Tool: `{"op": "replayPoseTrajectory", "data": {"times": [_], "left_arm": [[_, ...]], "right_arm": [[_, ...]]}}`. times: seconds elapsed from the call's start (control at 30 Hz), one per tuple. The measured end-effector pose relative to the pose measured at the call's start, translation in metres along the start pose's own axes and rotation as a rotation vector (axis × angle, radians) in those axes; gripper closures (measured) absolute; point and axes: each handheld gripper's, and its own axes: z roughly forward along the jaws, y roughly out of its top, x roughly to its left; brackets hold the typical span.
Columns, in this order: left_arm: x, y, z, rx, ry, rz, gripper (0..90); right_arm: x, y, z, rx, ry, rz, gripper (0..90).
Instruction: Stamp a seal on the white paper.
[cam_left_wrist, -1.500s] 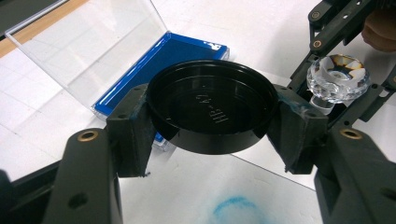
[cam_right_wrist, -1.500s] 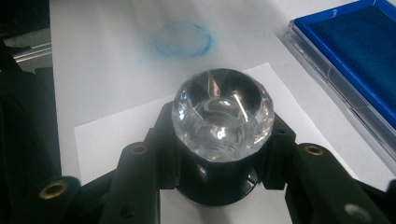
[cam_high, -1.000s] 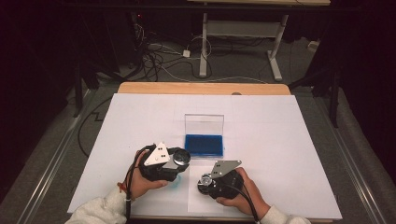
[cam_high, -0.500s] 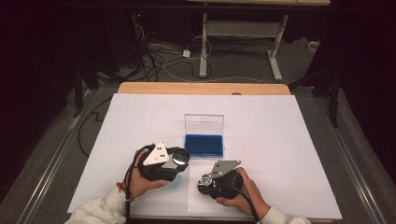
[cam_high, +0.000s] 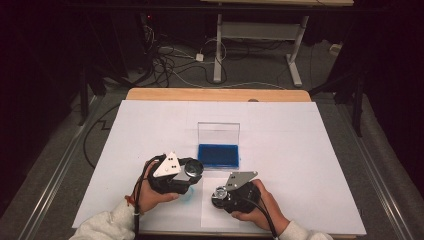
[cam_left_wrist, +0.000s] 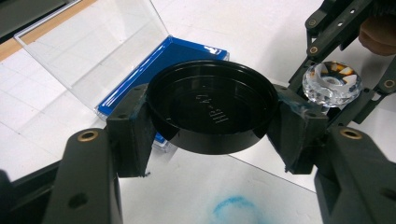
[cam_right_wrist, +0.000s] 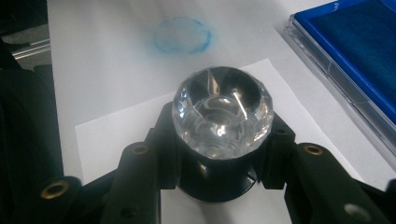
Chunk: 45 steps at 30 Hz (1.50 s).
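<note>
- Nothing has moved since the earlier frames: both hands and the open ink-pad case sit in the same places on the white table (cam_high: 300, 150).
- At about 8 o'clock from the case in the high view, the left gripper (cam_high: 192, 170) has its jaws clamped on a round black cap (cam_left_wrist: 211, 109); in the left gripper view the pads press its rim at 9 and 3 o'clock, and the cap hangs clear of the paper, its marked inner face toward the camera.
- Below the cap, at 6 o'clock in that view, a blue ink ring (cam_left_wrist: 231, 207) marks the paper.
- The blue ink pad (cam_high: 218, 155) lies at the table's middle, its clear lid (cam_high: 218, 132) standing up at 12 o'clock behind it.
- At about 5 o'clock from the pad, the right gripper (cam_high: 220, 194) is part closed around the black base of a faceted crystal-topped stamp (cam_right_wrist: 222, 112), jaws gripping both sides.
- A loose white sheet (cam_right_wrist: 116, 130) lies under the stamp.
</note>
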Motion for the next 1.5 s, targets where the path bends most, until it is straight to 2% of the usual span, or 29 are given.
{"op": "replayPoseTrajectory", "data": {"times": [0.83, 1.17, 1.3, 1.33, 1.4, 1.5], "left_arm": [[0.0003, -0.0001, -0.0003, 0.001, -0.006, 0.001, 36.7], [0.001, -0.0005, -0.0006, 0.002, -0.005, 0.0, 36.7], [0.0014, -0.0008, -0.0008, 0.002, -0.004, -0.001, 36.7], [0.0015, -0.0009, -0.0007, 0.001, -0.004, -0.002, 36.7], [0.0015, -0.0009, -0.0008, 0.003, -0.003, 0.0, 36.7], [0.0019, -0.0012, -0.0007, 0.003, -0.003, -0.002, 36.7]], "right_arm": [[-0.0007, 0.0003, -0.0005, 0.008, 0.004, 0.012, 59.8], [-0.0005, 0.0009, -0.0006, 0.01, 0.002, 0.003, 59.8], [-0.001, 0.0003, -0.0008, 0.001, 0.006, 0.003, 59.8], [-0.0019, -0.0001, -0.0008, -0.005, 0.011, 0.021, 59.8], [-0.0021, 0.0005, -0.0019, -0.003, 0.001, 0.027, 59.9], [-0.0063, 0.0014, -0.007, -0.038, 0.003, 0.043, 59.9]]}}
